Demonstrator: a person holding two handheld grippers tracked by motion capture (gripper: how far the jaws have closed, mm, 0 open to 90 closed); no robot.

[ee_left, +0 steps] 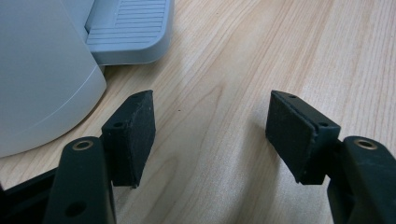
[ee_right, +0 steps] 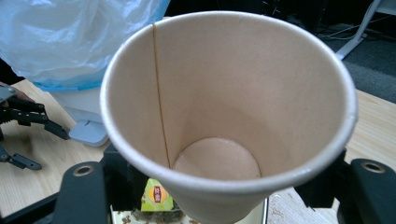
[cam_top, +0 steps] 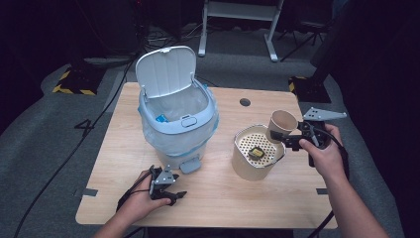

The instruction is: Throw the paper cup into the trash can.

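A: At lower left of the high view, left gripper (cam_top: 168,191), resting on the wooden table (cam_top: 223,198), just below the pedal (cam_top: 189,165) of the bin.

B: And the jaws there?

A: Wide apart in the left gripper view, holding nothing, only bare table wood between the two pads (ee_left: 135,135). Grey pedal at upper left of that view, close but not touching.

B: Moving right, then?

A: Left of centre in the high view, white pedal bin (cam_top: 178,119) with lid (cam_top: 166,69) standing up, lined with a clear plastic bag (cam_top: 153,134). Something small and blue inside, too small to tell what.

B: Further right?

A: Right of centre, a round beige container (cam_top: 243,166) with a perforated tray (cam_top: 247,141) inside, and a small dark and yellow thing on that tray.

B: And the cup?

A: At right of centre, paper cup (cam_top: 282,125), lifted and tilted above the right rim of the container, its mouth turned up and toward the camera. Gripped by the right gripper (cam_top: 285,139), jaws closed narrow on the lower part of the cup. In the right gripper view, paper cup (ee_right: 229,116) empty, seam visible inside, a small yellow-green packet (ee_right: 158,196) under it at bottom centre.
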